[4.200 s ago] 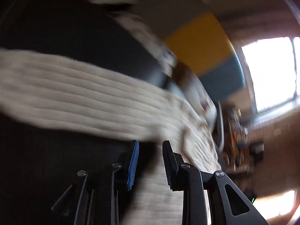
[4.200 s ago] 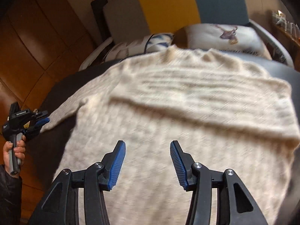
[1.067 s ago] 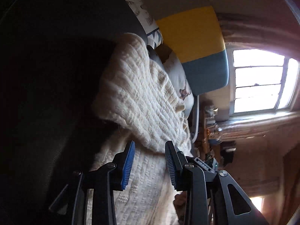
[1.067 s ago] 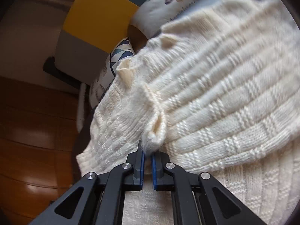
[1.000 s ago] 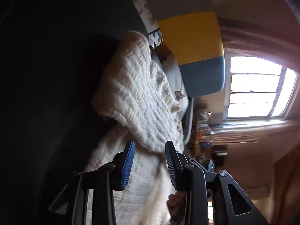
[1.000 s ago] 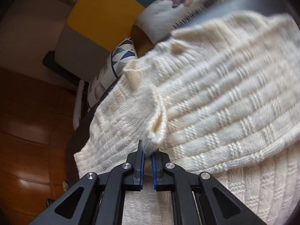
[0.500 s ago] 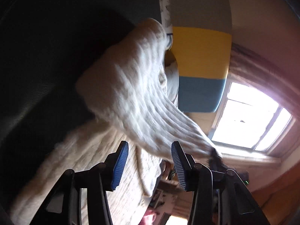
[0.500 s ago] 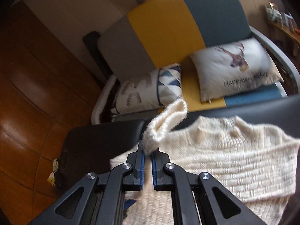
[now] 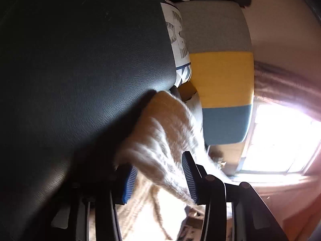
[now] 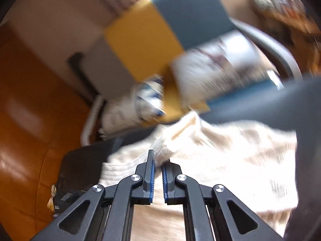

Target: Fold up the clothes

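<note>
Between the right tool's [image 10: 158,161] clenched pads sits a pinch of cream knit sweater [image 10: 230,160], its ribbing smeared by blur. It lies on a dark, grained leather surface [image 9: 84,64]. A fold passes between the left tool's [image 9: 160,177] pads, which have just closed slightly; contact is unclear. Behind, a striped chair [image 9: 220,76].

I count one cream sweater [image 10: 220,160], two pillows [image 10: 216,66] [image 10: 128,110], one striped chair [image 9: 220,76] and two grippers [image 9: 158,178] [image 10: 157,160].
</note>
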The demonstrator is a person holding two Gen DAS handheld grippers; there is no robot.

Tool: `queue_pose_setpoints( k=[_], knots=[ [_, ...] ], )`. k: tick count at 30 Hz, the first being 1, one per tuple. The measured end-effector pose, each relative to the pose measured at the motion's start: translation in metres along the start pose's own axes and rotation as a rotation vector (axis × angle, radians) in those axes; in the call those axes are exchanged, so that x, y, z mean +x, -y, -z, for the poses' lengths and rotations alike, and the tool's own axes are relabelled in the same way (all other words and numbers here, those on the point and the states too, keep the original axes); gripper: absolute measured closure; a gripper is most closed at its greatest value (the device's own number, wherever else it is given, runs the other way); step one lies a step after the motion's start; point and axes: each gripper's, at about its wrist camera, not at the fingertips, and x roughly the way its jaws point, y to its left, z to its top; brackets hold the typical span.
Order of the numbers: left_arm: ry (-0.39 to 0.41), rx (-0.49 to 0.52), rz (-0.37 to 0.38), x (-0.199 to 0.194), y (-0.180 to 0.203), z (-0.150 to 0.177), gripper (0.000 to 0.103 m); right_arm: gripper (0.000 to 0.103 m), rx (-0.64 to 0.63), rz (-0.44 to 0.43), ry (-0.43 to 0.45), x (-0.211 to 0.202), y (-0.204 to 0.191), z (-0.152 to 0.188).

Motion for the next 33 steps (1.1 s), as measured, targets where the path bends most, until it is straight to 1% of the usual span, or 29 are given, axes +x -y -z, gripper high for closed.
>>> queue_pose_setpoints(
  k=[3,5,7,8,10,12,14,16,17,19,22,24,25,26,28,30,31,32,33],
  knots=[
    [-0.023,0.039,-0.020,0.006,0.003,0.001,0.058,0.098,0.076,0.029,-0.044,0.020,0.042,0.022],
    [-0.031,0.054,-0.029,0.009,0.006,0.004,0.058,0.098,0.100,0.030,-0.058,0.028,0.056,0.031],
    [-0.015,0.076,-0.060,0.011,0.010,0.007,0.060,0.098,0.116,0.021,-0.065,0.034,0.066,0.038],
    [-0.009,0.089,-0.074,0.012,0.012,0.008,0.074,0.098,0.115,0.009,-0.061,0.035,0.068,0.040],
    [-0.006,0.124,-0.094,0.012,0.016,0.013,0.093,0.098,0.108,-0.013,-0.036,0.031,0.072,0.042],
    [0.009,0.174,-0.090,0.006,0.023,0.015,0.094,0.098,0.113,-0.001,-0.028,0.030,0.080,0.045],
    [-0.003,0.230,-0.112,0.007,0.026,0.019,0.094,0.098,0.118,0.010,-0.020,0.029,0.088,0.048],
    [-0.015,0.286,-0.134,0.007,0.029,0.024,0.094,0.098,0.155,0.018,-0.038,0.036,0.104,0.057],
    [-0.021,0.312,-0.149,0.008,0.030,0.026,0.094,0.098,0.177,0.002,-0.040,0.039,0.110,0.061],
    [-0.030,0.342,-0.204,0.013,0.024,0.030,0.094,0.097,0.210,-0.038,-0.030,0.040,0.118,0.067],
    [-0.032,0.329,-0.216,0.014,0.016,0.030,0.094,0.097,0.208,-0.050,-0.004,0.036,0.117,0.064],
    [-0.034,0.321,-0.224,0.015,0.011,0.030,0.094,0.097,0.174,-0.052,0.049,0.025,0.108,0.059],
    [-0.037,0.325,-0.226,0.016,0.010,0.031,0.094,0.097,0.166,-0.049,0.069,0.020,0.105,0.057],
    [-0.050,0.357,-0.221,0.016,0.012,0.034,0.094,0.097,0.168,-0.039,0.079,0.016,0.104,0.056],
    [-0.086,0.415,-0.217,0.020,0.019,0.039,0.094,0.097,0.173,-0.002,0.047,0.021,0.107,0.060],
    [-0.097,0.431,-0.216,0.020,0.017,0.040,0.094,0.097,0.183,0.039,0.001,0.030,0.113,0.065],
    [-0.105,0.429,-0.214,0.019,0.016,0.040,0.092,0.097,0.200,0.033,-0.003,0.033,0.117,0.067],
    [-0.120,0.394,-0.208,0.018,0.011,0.037,0.091,0.096,0.220,0.004,0.005,0.033,0.121,0.068],
    [-0.137,0.355,-0.195,0.016,0.005,0.033,0.090,0.091,0.252,-0.027,0.010,0.032,0.126,0.069]
  ],
)
